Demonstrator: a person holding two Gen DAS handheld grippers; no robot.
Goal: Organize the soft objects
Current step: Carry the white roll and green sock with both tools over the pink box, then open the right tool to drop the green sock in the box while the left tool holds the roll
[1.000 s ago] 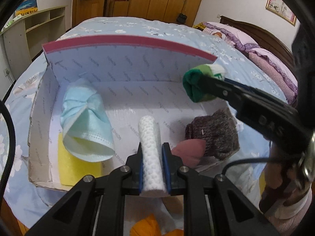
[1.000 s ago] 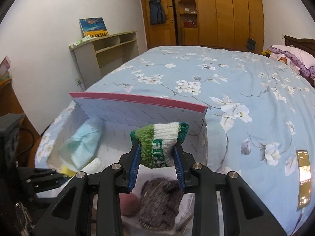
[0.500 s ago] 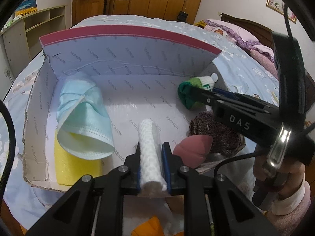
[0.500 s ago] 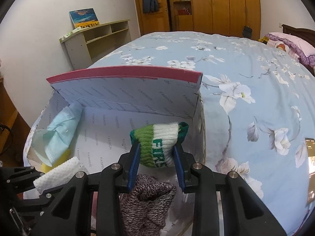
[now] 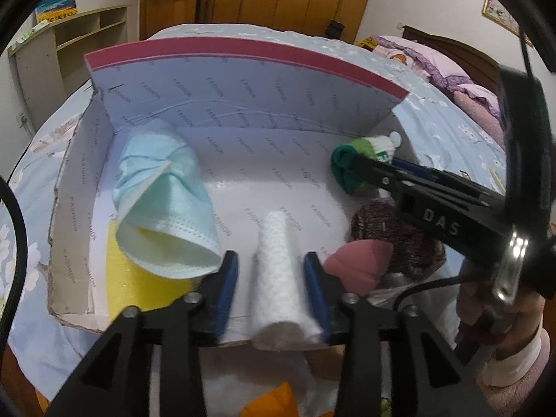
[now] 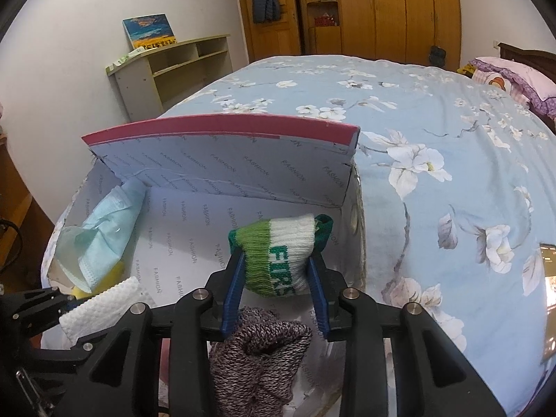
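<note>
An open cardboard box (image 5: 243,104) with a pink-edged lid stands on the bed. My left gripper (image 5: 271,264) is open around a white rolled cloth (image 5: 281,271) that rests over the box's front edge. My right gripper (image 6: 276,267) is shut on a rolled green and white sock (image 6: 278,253) and holds it inside the box at the right, also seen in the left wrist view (image 5: 361,163). In the box lie a blue face mask (image 5: 163,201), a yellow sponge (image 5: 135,285), a pink makeup sponge (image 5: 354,264) and a grey-brown knit sock (image 6: 260,354).
The box (image 6: 222,160) sits near the foot of a bed with a blue flowered cover (image 6: 434,132). A low shelf (image 6: 173,66) stands by the wall at the left. An orange thing (image 5: 274,403) lies below the left gripper. Pillows (image 5: 451,76) lie at the far right.
My left gripper has opened and let go of the white rolled cloth. My right gripper has lowered the green and white sock further into the box.
</note>
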